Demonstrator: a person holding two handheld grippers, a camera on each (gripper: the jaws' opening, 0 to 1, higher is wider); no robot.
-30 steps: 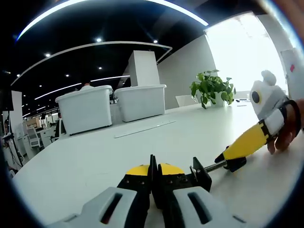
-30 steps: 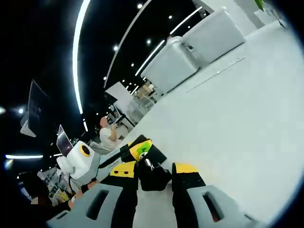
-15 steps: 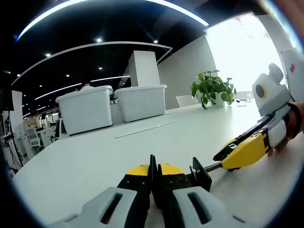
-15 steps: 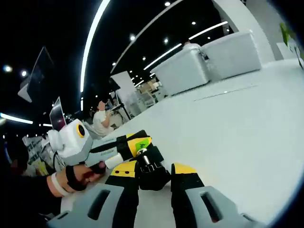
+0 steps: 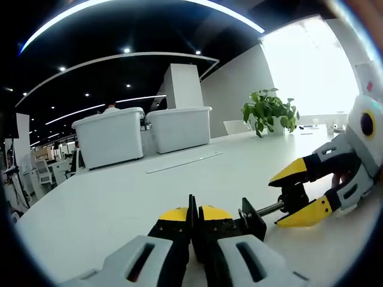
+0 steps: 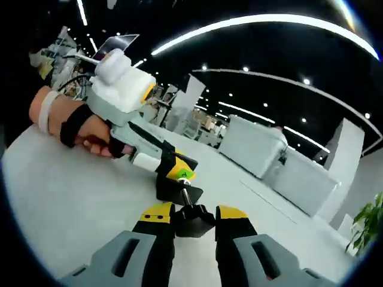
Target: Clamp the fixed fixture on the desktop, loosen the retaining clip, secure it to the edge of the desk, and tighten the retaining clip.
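fixture: the black clamp fixture (image 5: 254,218) sits low on the white desktop (image 5: 108,203), its body just in front of the left gripper (image 5: 192,222) and its threaded screw rod (image 5: 268,209) running off to the right toward a black knob (image 5: 293,196). in the right gripper view the same clamp fixture (image 6: 179,190) lies between the two grippers, knob (image 6: 192,220) nearest the camera.
left gripper: yellow-tipped jaws pressed nearly together on a thin black part of the fixture, no gap visible between them. in the right gripper view the left gripper (image 6: 175,170) comes in from the left, held by a hand (image 6: 81,128) with a black strap, its tips on the far end of the fixture.
right gripper: in its own view the right gripper (image 6: 194,216) has jaws narrowly parted with the black knob between the yellow tips, touching both. in the left gripper view the right gripper (image 5: 299,194) comes in from the right, yellow jaws spread either side of the knob.
surface: wide, pale, smooth desktop; a long flat strip (image 5: 182,161) lies farther back.
room: two white bins (image 5: 143,133) at the desk's far edge, a potted plant (image 5: 268,110) beside a bright window, dark ceiling with curved light strips and spot lamps; desks and chairs in the distance.
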